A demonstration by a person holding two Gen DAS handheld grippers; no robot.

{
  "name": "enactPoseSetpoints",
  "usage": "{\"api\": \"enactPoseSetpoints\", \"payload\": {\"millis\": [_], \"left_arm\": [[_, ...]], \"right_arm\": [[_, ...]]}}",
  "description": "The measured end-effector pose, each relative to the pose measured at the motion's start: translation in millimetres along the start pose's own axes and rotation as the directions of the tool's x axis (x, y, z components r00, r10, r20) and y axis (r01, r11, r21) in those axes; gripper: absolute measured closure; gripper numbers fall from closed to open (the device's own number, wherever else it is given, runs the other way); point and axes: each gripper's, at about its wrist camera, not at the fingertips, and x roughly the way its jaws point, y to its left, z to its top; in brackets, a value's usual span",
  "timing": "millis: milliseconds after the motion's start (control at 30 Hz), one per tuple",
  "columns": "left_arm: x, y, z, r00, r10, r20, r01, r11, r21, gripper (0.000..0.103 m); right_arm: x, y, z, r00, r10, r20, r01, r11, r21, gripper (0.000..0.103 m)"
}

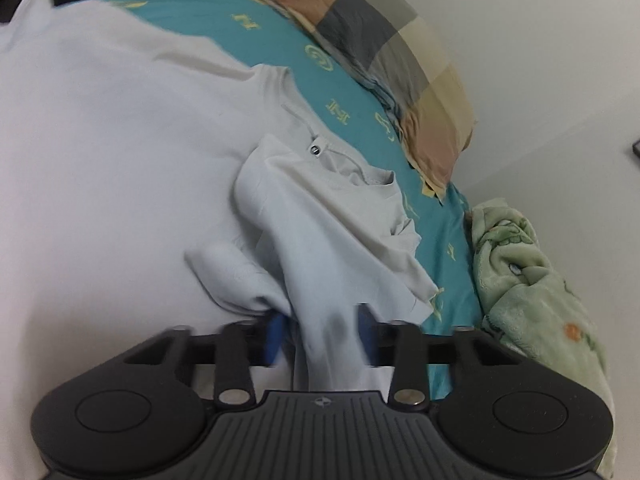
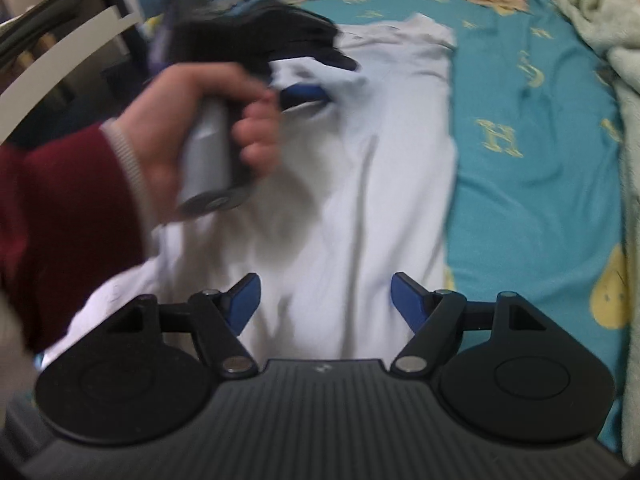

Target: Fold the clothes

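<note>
A white T-shirt (image 1: 120,128) lies spread on the teal bed sheet (image 1: 280,36). Its collar with a small tag (image 1: 316,149) points toward the pillow. My left gripper (image 1: 320,336) has its blue pads (image 1: 276,338) on either side of a bunched fold of the shirt's sleeve and shoulder, with cloth between them. In the right wrist view the shirt (image 2: 380,184) runs up the middle, and the left gripper (image 2: 304,96), held in a hand, grips cloth near the top. My right gripper (image 2: 324,304) is open and empty above the shirt's lower part.
A checked pillow (image 1: 400,64) lies at the head of the bed by the white wall. A green fleece blanket (image 1: 528,276) is heaped along the bed's right side, also in the right wrist view (image 2: 616,40). A chair back (image 2: 60,40) stands left.
</note>
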Motion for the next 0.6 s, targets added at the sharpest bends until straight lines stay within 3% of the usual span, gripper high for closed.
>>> {"api": "enactPoseSetpoints", "payload": {"millis": [33,167,267,367,467,600], "left_arm": [[3,-4,4,1.0,0.021,-0.007,-0.021,0.999,0.026,0.097],[8,-18,19,0.991,0.129,0.031,-0.132,0.98,0.148,0.099],[21,-13,19,0.982,0.186,-0.001,-0.184,0.969,0.164,0.098],[11,-13,13,0.987,0.159,0.024,-0.161,0.97,0.179,0.096],[-10,-9,11,0.993,0.117,0.013,-0.117,0.981,0.154,0.088],[-65,10,15,0.996,0.069,0.051,-0.076,0.987,0.141,0.064]], "right_arm": [[2,2,-1,1.0,0.007,-0.005,-0.007,1.0,-0.014,0.028],[13,5,-6,0.998,0.016,-0.068,-0.02,0.998,-0.053,0.028],[17,5,-8,0.998,0.012,-0.065,-0.017,0.997,-0.081,0.028],[17,4,-9,0.998,0.017,-0.055,-0.022,0.996,-0.086,0.028],[15,4,-7,0.999,0.036,-0.036,-0.039,0.996,-0.08,0.028],[7,8,-5,0.996,0.085,-0.005,-0.085,0.993,-0.078,0.028]]}}
